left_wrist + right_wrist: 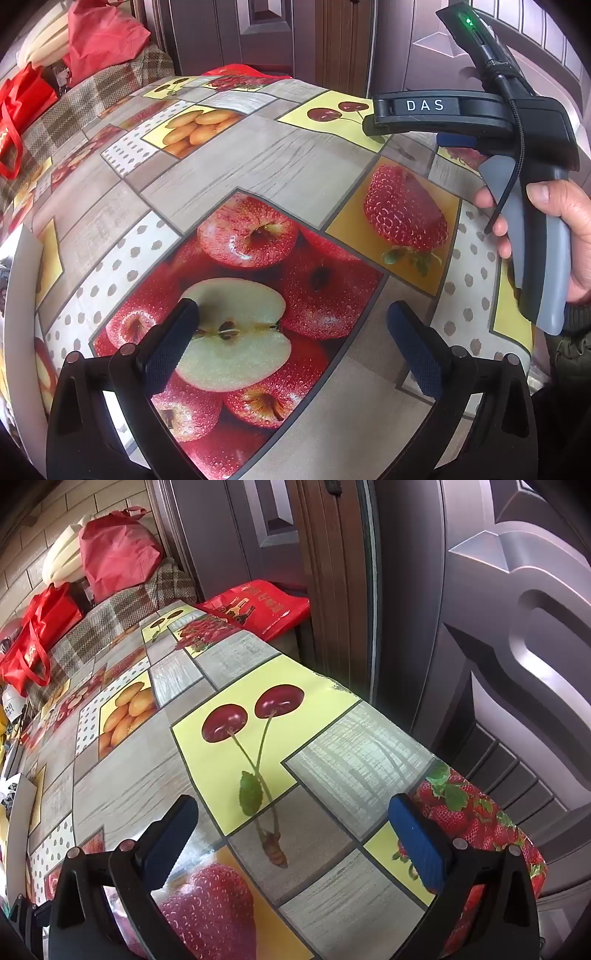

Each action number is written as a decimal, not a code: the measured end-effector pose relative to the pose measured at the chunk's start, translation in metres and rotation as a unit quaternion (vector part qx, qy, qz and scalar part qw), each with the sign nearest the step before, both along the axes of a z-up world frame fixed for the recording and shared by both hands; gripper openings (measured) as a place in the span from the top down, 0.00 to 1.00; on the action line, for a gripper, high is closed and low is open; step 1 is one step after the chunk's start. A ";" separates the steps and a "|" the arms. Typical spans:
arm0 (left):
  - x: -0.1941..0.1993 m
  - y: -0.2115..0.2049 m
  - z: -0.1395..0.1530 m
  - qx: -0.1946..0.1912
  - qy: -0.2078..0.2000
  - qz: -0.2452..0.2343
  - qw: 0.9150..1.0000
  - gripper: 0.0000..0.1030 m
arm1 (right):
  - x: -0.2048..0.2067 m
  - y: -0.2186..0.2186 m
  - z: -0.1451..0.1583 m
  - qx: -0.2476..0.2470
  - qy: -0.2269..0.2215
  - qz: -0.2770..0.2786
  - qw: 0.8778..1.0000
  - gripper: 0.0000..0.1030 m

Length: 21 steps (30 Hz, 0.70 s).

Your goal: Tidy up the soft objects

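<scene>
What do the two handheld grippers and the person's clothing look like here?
Both grippers have black frames with dark blue textured pads. The right gripper shows a grey handle, a white "DAS" label, a green light and a black cable. The hand ends in a dark olive sleeve. The left gripper looks alike.

surface: table (280, 162) | cover: fruit-print cloth (325, 746) | far end: red bag (258, 605)
</scene>
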<state>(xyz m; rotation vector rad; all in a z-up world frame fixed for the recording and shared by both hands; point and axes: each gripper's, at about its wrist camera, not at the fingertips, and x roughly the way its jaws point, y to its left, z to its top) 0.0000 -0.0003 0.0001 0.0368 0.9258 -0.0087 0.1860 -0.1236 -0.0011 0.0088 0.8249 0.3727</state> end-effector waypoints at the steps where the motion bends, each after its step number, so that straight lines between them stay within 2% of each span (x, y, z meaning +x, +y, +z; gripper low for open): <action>1: 0.000 0.000 0.000 -0.001 0.000 0.000 1.000 0.01 | 0.000 0.001 0.000 -0.012 0.000 -0.001 1.000 0.00; 21: 0.000 0.000 0.000 -0.003 0.000 0.000 1.000 0.01 | 0.001 0.002 0.002 -0.012 0.001 0.000 1.000 0.00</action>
